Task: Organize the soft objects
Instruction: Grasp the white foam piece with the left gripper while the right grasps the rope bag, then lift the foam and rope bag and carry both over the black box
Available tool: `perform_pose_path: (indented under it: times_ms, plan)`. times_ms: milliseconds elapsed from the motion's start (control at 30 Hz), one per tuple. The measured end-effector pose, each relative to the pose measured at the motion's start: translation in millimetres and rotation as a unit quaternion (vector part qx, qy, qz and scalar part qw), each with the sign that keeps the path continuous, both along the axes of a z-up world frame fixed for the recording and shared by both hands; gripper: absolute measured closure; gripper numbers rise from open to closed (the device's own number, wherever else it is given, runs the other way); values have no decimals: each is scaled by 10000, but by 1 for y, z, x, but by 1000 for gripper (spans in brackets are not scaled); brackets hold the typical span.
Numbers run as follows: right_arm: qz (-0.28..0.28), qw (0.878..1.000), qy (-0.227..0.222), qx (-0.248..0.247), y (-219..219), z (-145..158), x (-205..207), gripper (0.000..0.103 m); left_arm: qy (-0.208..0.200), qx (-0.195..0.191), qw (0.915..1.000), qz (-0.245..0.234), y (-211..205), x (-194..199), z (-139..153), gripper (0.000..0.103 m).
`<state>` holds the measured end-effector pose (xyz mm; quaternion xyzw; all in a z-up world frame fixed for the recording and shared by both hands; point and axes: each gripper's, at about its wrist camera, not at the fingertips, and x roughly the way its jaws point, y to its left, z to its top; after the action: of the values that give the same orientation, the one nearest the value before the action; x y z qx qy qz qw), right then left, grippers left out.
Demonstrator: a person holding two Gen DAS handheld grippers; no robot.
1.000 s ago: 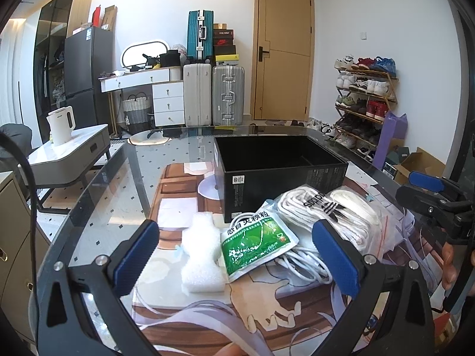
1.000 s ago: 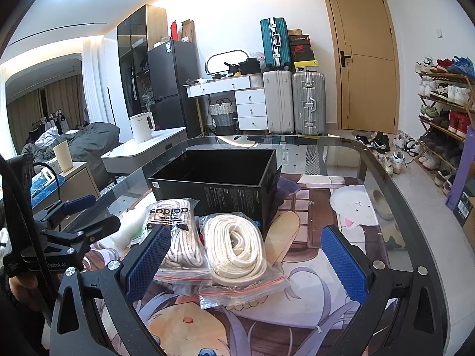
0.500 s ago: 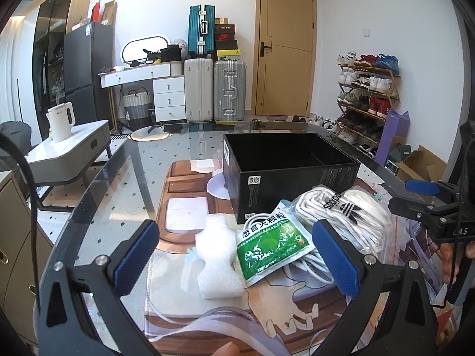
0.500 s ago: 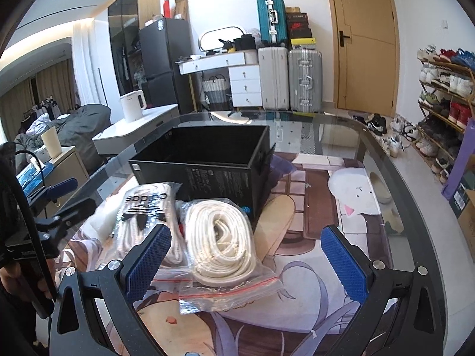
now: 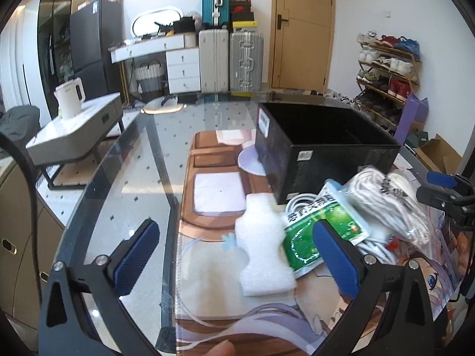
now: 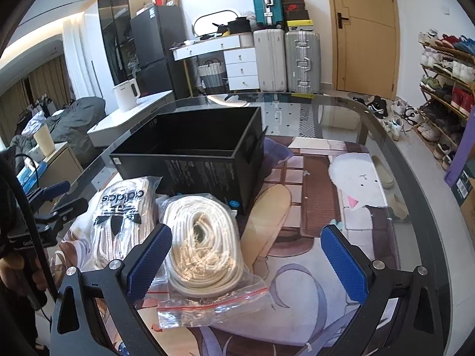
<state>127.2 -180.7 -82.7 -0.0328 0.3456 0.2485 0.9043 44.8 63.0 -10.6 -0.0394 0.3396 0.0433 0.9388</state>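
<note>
An open black box [image 5: 323, 145] [image 6: 193, 160] stands on the glass table. In front of it lie a white foam block [image 5: 262, 243], a green packet [image 5: 320, 231], a white cable coil [image 5: 299, 200], an adidas bag of cord [image 6: 118, 210] [image 5: 389, 201] and a zip bag of cream rope [image 6: 202, 246]. My left gripper [image 5: 237, 255] hovers open just short of the foam block and the packet. My right gripper [image 6: 246, 264] is open too, its left pad beside the rope bag. Nothing is held.
A printed mat [image 6: 320, 237] covers the glass table [image 5: 118, 184]. A low white table with a kettle [image 5: 69, 98] stands to the left, suitcases [image 5: 230, 59] and a door behind, a shoe rack [image 5: 386, 71] at right. The other gripper [image 5: 445, 190] shows at the right edge.
The left view has swung left and dropped closer, so the foam block now sits between its fingers. The right gripper has come nearer to the rope bag. Both stay open.
</note>
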Motion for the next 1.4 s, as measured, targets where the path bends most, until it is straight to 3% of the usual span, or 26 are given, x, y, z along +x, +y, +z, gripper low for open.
perform_pose_path:
  times_ms: [267,333,533,800,1100,1400]
  plan:
    - [275,9994,138,-160,12,-12,-2,2,466,-135,9988,-114,3,14,-12,2]
    - [331,9992,188,-112,13,-15,0,8,531,-81,9984,-167,0,16,-13,5]
    - [493,9980,406,27,16,-19,2,22,681,-131,9972,-269,-3,18,-18,23]
    - [697,9964,470,141,19,-18,-3,41,685,-237,9963,-453,-6,16,-22,65]
    - [652,9975,225,150,14,-8,-16,58,444,-256,9978,-429,-4,4,-14,68]
    - [497,9987,34,111,4,5,-28,61,143,-368,9985,-384,-2,-9,1,68]
